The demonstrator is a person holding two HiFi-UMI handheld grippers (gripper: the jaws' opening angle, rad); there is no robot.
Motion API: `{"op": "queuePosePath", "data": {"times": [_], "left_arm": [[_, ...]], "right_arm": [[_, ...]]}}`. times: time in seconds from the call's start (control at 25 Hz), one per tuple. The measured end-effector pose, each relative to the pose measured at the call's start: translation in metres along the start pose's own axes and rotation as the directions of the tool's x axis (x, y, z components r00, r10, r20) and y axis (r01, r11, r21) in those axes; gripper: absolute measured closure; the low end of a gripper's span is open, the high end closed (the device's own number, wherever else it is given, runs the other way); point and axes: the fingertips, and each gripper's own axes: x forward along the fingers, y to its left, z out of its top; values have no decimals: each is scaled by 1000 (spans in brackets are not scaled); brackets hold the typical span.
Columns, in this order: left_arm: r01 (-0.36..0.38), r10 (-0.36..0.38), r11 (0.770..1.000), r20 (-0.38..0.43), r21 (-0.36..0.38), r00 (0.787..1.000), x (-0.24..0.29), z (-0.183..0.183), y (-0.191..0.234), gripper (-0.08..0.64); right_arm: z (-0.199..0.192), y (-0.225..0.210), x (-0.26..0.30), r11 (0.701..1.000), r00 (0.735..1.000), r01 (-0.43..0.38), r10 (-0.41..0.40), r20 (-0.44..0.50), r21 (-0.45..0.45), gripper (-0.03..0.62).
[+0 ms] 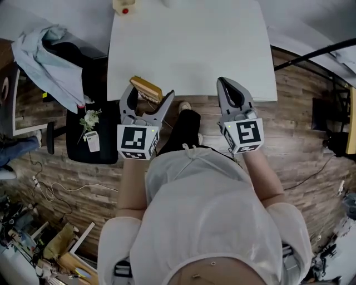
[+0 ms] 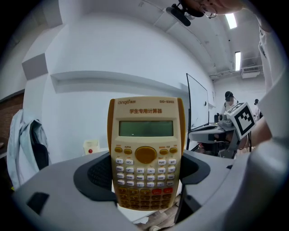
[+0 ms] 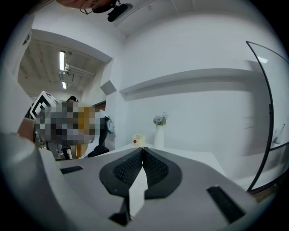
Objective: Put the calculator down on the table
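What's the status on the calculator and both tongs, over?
Left tongs shut on calculator; right tongs shut, empty. Calculator held at near edge of table, not down yet. Landing spot bare; small box at far edge only.

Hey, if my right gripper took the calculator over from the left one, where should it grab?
I'd take the free display end of the calculator, coming from its right edge and closing on the flat front and back. The left gripper is shut on the keypad half's sides, so only that thin upper part sticks out. The right gripper is shut and must open first.
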Motion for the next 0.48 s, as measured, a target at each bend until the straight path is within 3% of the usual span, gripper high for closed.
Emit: {"op": "queuePosePath", "data": {"times": [0.28, 0.48], "left_arm": [[19, -21, 1000, -95, -22, 995, 84, -27, 28, 153], [22, -30, 999, -198, -40, 980, 136, -64, 54, 153]], "right_arm": [[-19, -44, 70, 1000, 998, -3, 4, -69, 9, 587], [-37, -65, 122, 999, 992, -9, 14, -123, 36, 586]]}}
